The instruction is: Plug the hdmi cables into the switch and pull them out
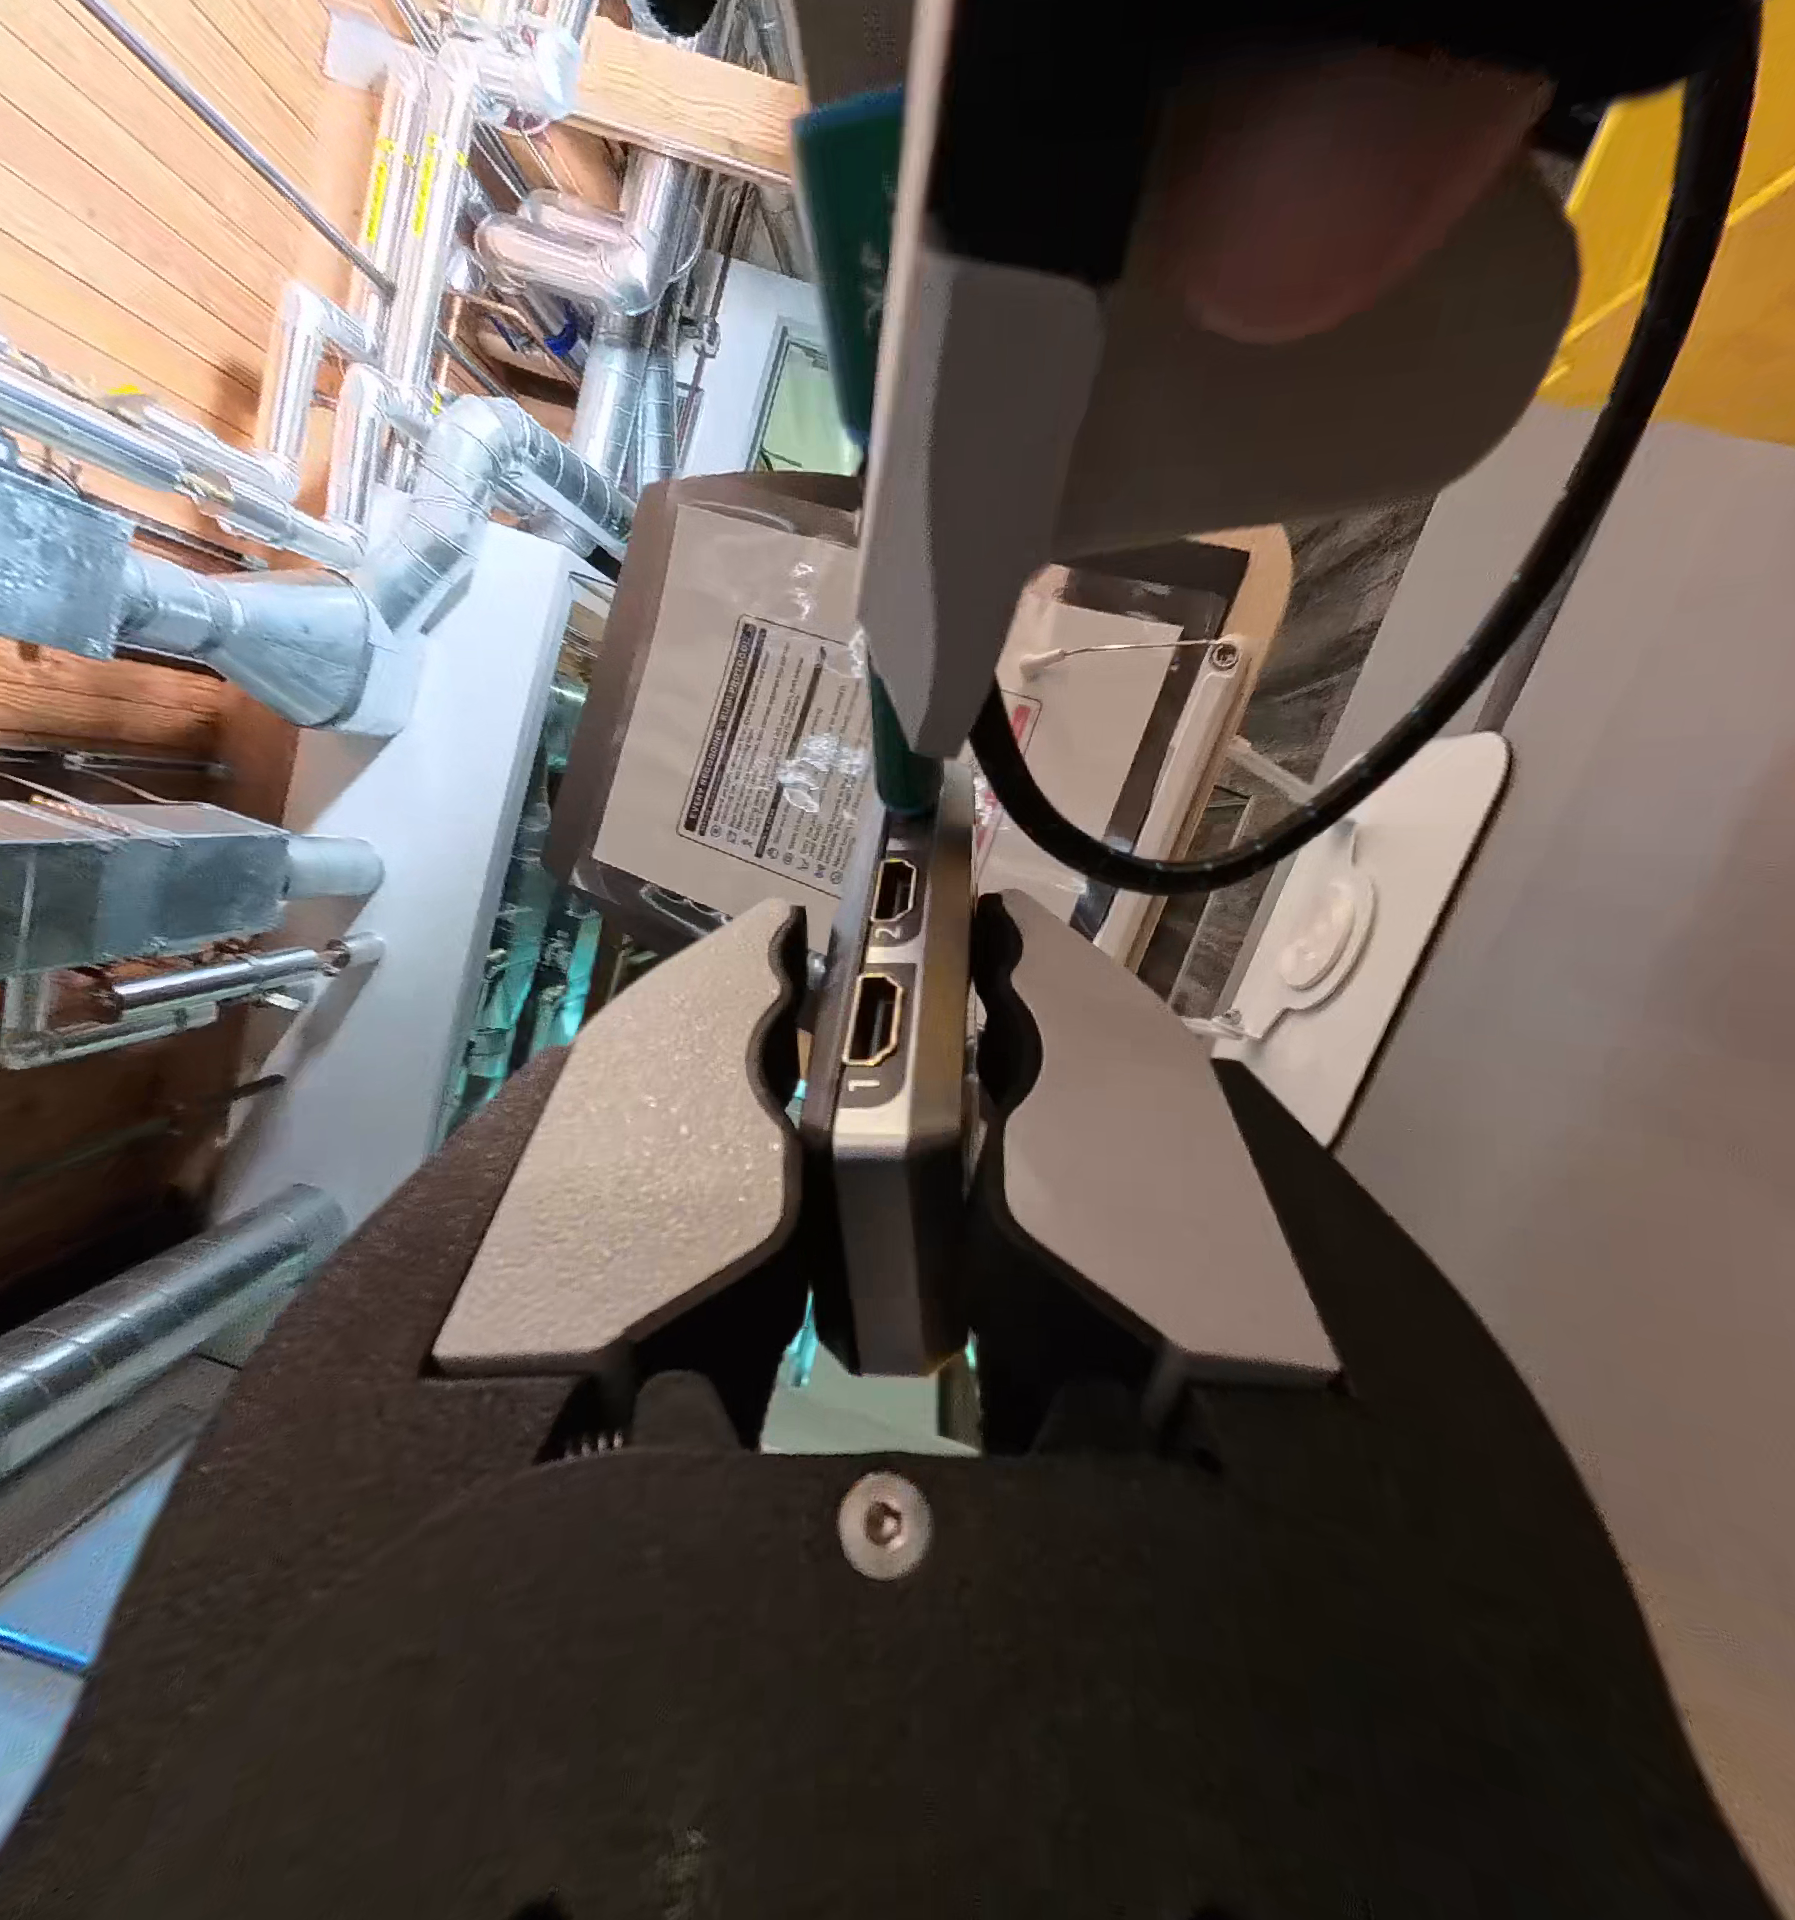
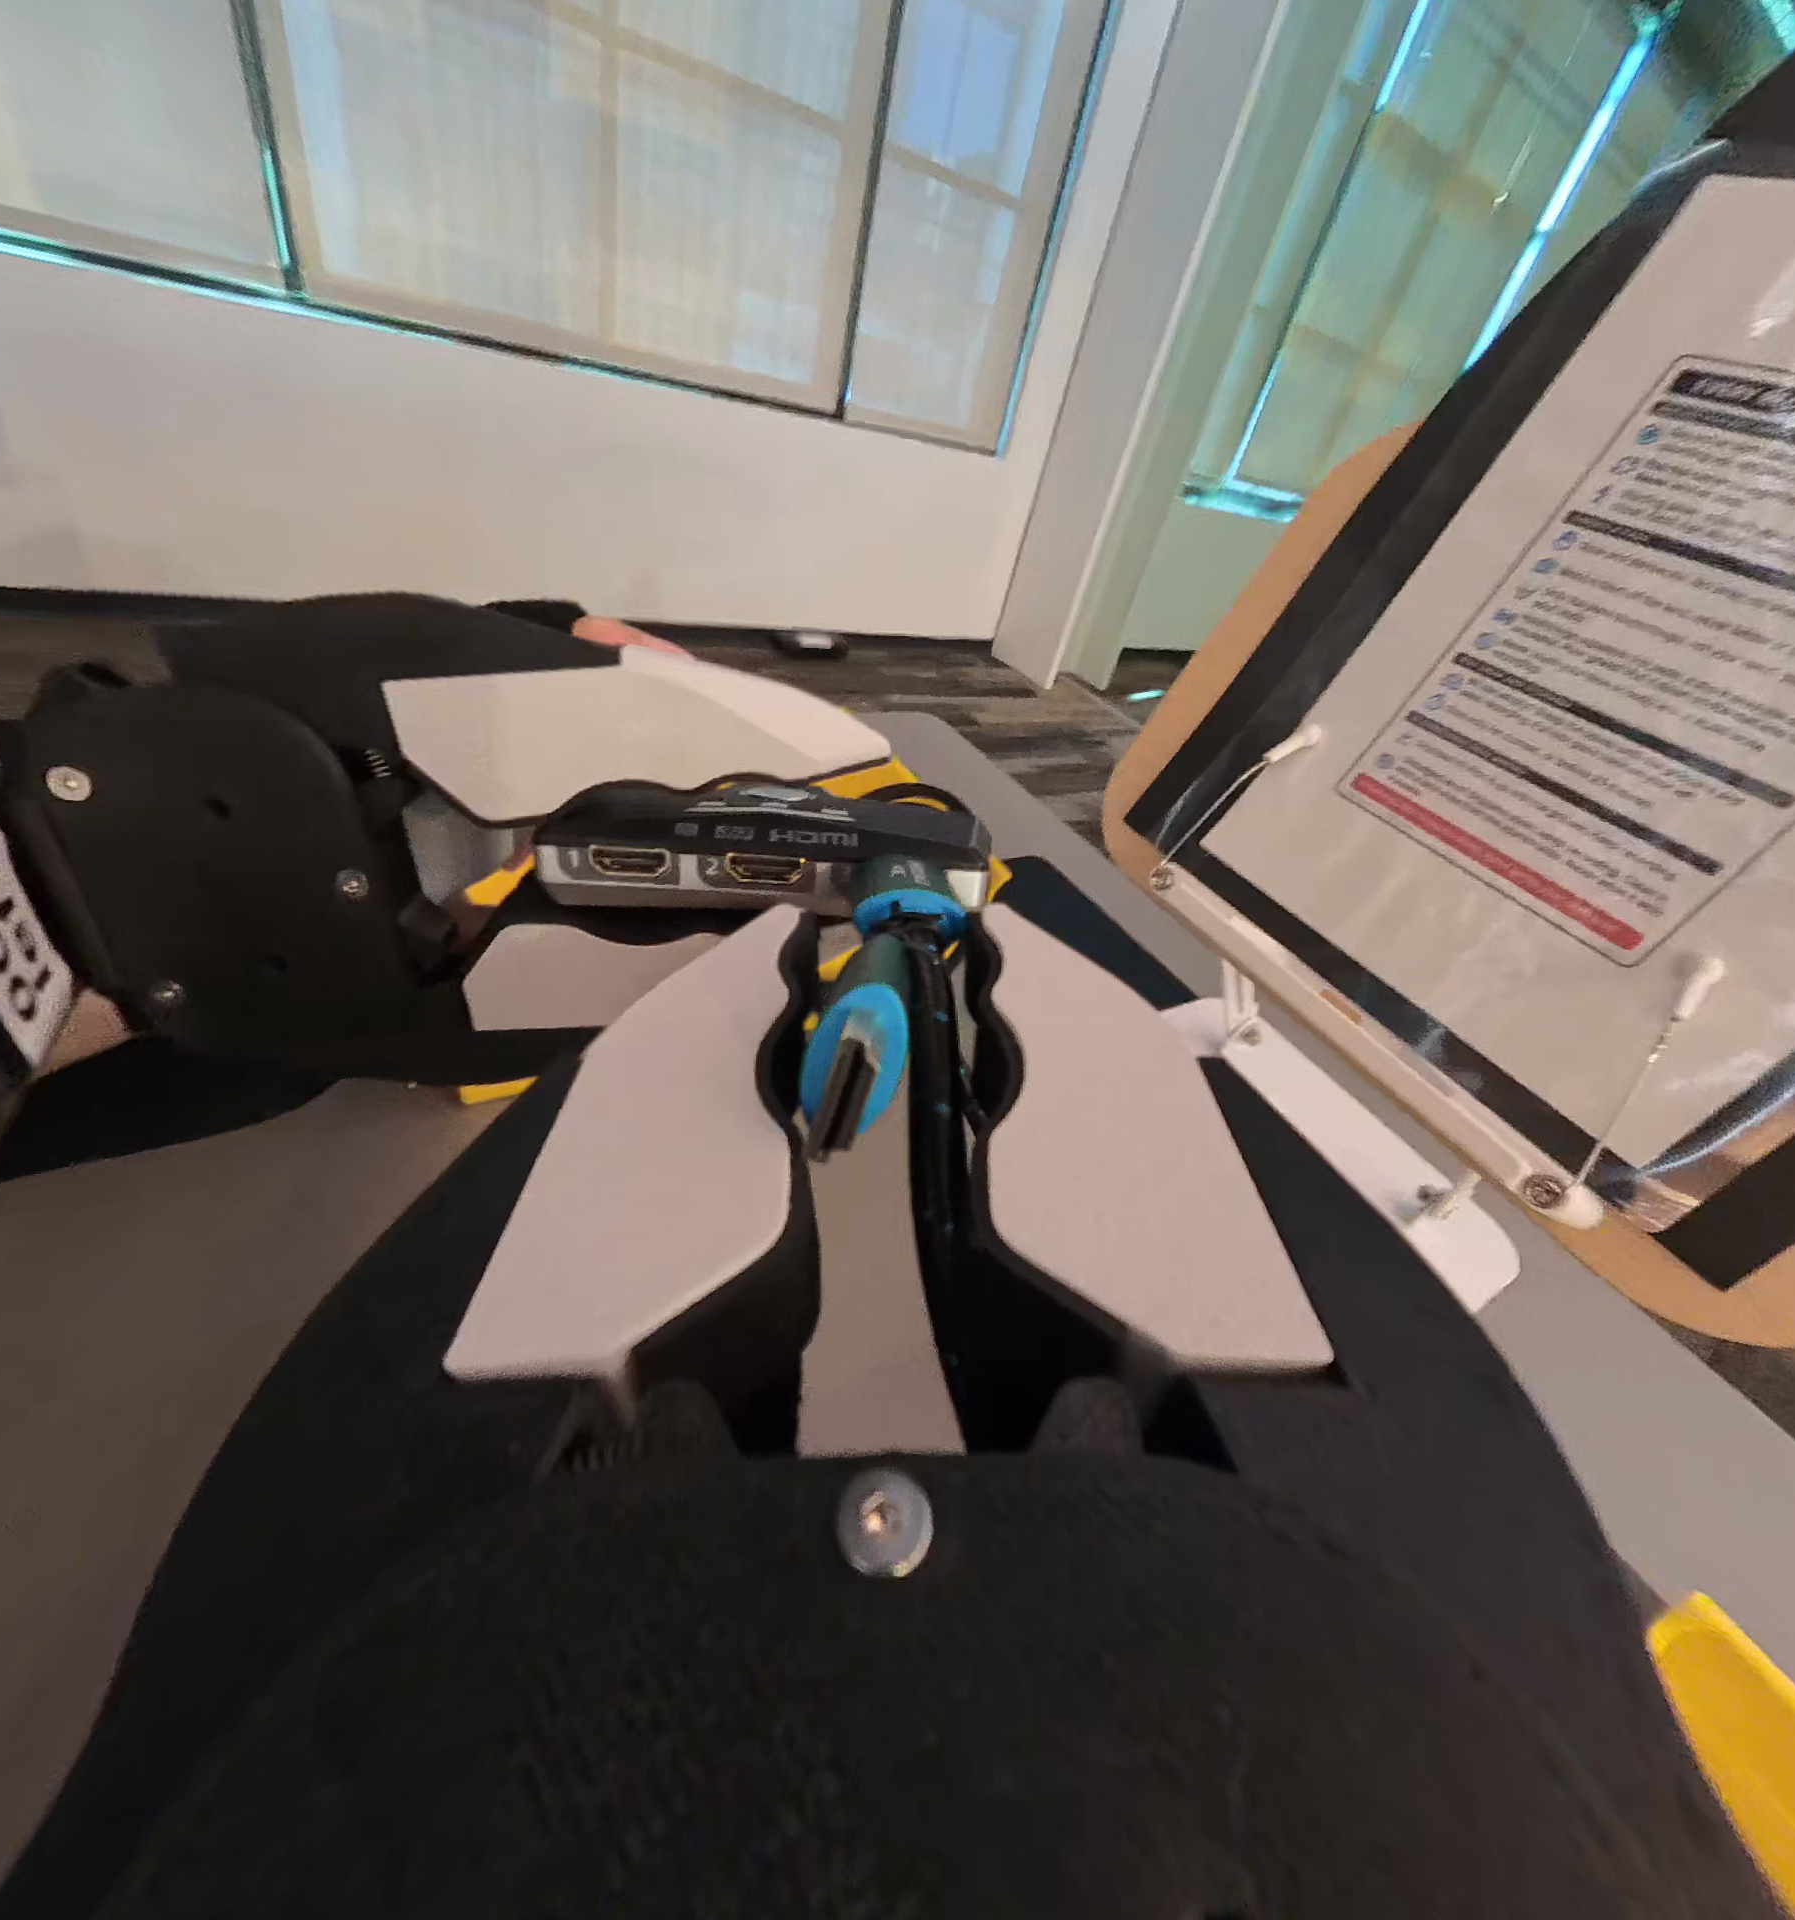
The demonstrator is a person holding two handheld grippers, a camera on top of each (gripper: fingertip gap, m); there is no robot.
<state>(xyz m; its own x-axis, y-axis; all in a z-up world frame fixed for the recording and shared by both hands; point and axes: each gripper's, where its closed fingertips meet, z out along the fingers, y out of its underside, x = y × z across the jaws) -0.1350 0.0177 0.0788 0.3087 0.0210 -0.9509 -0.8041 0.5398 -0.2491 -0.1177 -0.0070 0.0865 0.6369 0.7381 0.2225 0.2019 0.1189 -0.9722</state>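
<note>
Between my left gripper (image 1: 888, 1023) fingers, the switch (image 1: 888, 1122) sits pinched, off the table.
My right gripper (image 2: 888, 1023) nips a blue-collared HDMI cable (image 2: 937, 1049) at the third port; I can't tell whether it's seated.

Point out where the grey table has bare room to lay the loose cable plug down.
Bare grey table lies on the left, below the left gripper holding the switch. A narrower bare strip runs between the right gripper and the leaning sign board with its white foot. Crowded: around the switch, where both jaws, the plugged connector and the loose plug meet.
</note>
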